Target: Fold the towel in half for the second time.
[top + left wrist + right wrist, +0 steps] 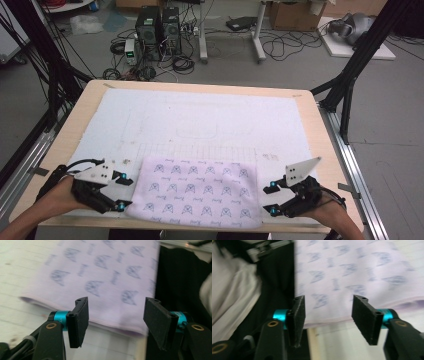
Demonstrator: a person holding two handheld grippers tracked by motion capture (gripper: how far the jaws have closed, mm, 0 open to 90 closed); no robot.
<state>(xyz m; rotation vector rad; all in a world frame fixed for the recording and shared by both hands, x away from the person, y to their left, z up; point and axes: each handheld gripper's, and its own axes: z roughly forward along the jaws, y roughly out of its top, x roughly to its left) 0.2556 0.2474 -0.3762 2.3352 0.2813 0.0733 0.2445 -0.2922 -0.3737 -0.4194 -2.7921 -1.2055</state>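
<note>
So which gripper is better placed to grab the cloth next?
Neither clearly: left gripper and right gripper each sit open at their own side edge of the folded cloth. Left looks slightly closer.

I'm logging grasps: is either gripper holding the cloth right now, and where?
Nothing is held. The left gripper and right gripper stand open, each just off a near corner of the cloth.
</note>
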